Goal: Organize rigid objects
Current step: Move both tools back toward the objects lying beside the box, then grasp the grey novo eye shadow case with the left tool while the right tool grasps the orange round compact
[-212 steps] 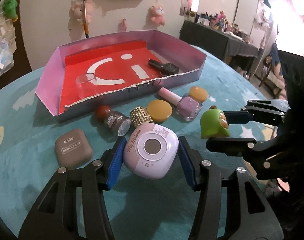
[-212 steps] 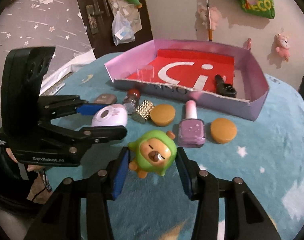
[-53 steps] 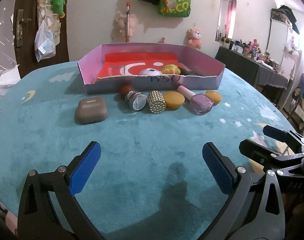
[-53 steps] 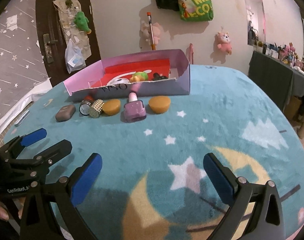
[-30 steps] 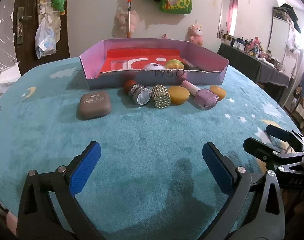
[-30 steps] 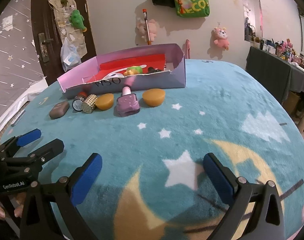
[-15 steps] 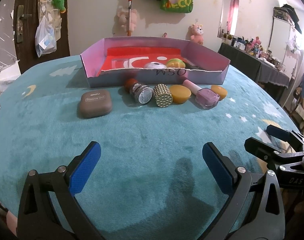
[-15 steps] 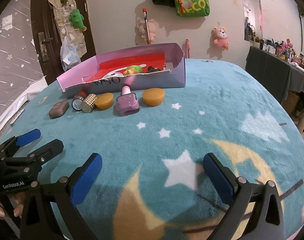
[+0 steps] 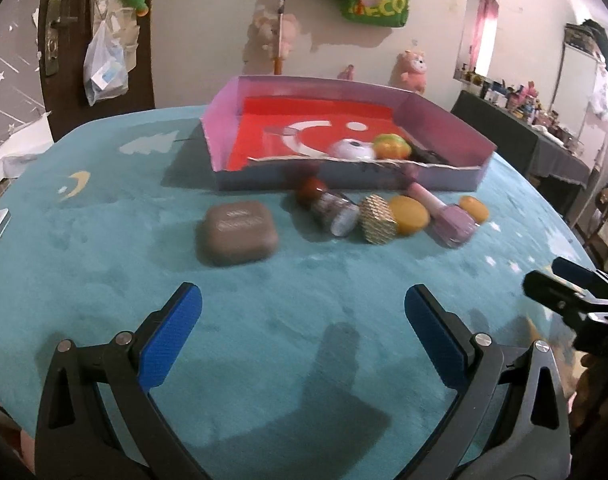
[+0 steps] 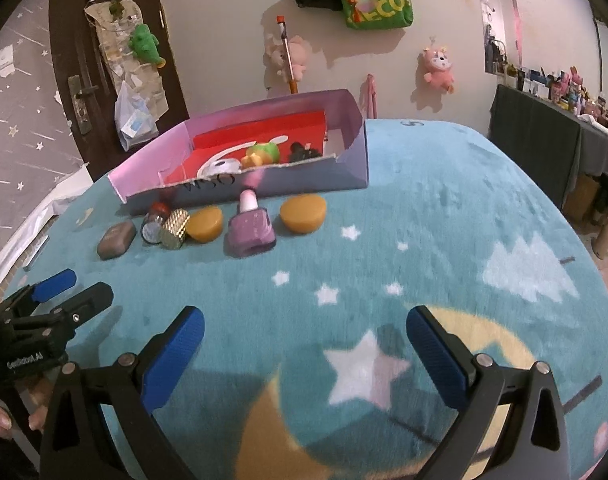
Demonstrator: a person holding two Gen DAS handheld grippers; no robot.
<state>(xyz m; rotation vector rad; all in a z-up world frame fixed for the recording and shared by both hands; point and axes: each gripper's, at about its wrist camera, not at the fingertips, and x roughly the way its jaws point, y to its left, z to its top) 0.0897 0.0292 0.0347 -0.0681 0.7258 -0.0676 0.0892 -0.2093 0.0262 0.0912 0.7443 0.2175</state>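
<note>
Loose rigid items are laid in a row on the teal plush star-and-moon cloth (image 9: 103, 248), just in front of the near wall of the shallow pink cardboard box with a red printed floor (image 9: 344, 178): a brown rounded-square compact case (image 9: 237, 234), set a little apart at the left end; a red-capped small glass bottle on its side (image 9: 330, 210); a gold studded cylinder (image 9: 378, 219); an amber round disc (image 9: 410, 215); a lilac nail-polish bottle with a pale pink cap (image 9: 448, 216), lying with the cap toward the box; and a second amber disc (image 9: 474, 208) at the right end. Broad bare cloth is left between the row and both grippers. The torn near rim of the box is low; its other walls stand higher. Inside, toward the near right corner, a white-and-lilac rounded toy camera (image 9: 352, 150), a green-and-orange figurine (image 9: 390, 146) and a dark bottle (image 10: 304, 151) are held; the left half of the floor is seen mostly bare. The left gripper (image 9: 301, 316) is held with jaws spread wide and nothing between them; the right gripper (image 10: 304, 332) likewise, released and empty. Plush toys and a green bag are hung on the wall behind.
</note>
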